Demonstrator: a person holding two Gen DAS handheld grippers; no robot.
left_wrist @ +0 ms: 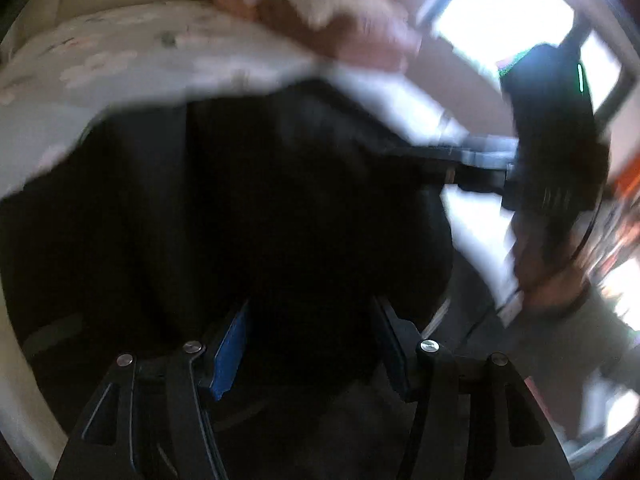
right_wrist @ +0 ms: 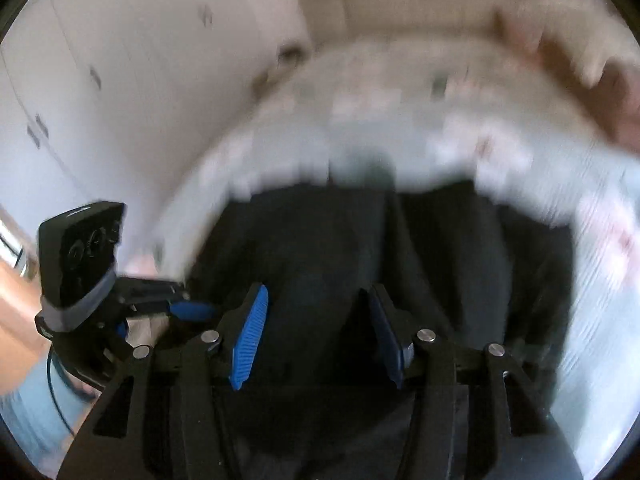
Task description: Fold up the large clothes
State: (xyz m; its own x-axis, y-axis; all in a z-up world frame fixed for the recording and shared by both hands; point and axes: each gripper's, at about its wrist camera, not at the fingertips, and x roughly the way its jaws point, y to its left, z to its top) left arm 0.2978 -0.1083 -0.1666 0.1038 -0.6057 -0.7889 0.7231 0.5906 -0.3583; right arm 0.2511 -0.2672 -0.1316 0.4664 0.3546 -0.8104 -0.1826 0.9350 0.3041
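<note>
A large black fabric garment [left_wrist: 248, 208] lay spread over a bed covered by a white sheet with a pale floral print [left_wrist: 120, 60], and filled the lower centre of both wrist views (both were heavily motion-blurred). In the right wrist view the garment [right_wrist: 400, 248] showed a lengthwise crease running up its middle, with the printed sheet [right_wrist: 400, 120] beyond and to the right of it.

The left gripper [left_wrist: 312, 344] stood released, its blue-padded fingers [left_wrist: 230, 348] well apart with dark cloth visible between them; whether the pads touched the cloth could not be told. The right gripper [right_wrist: 316, 336] was likewise spread wide, its ribbed blue pads [right_wrist: 250, 336] on either side of the garment, with nothing pinched.

Each view caught the other gripper at the garment's edge: the right one [left_wrist: 452, 160] at the right of the left view, the left one [right_wrist: 188, 308] at the left of the right view. A bright window [left_wrist: 508, 12] lay behind, and white cabinet doors [right_wrist: 100, 80] stood to the left of the bed.
</note>
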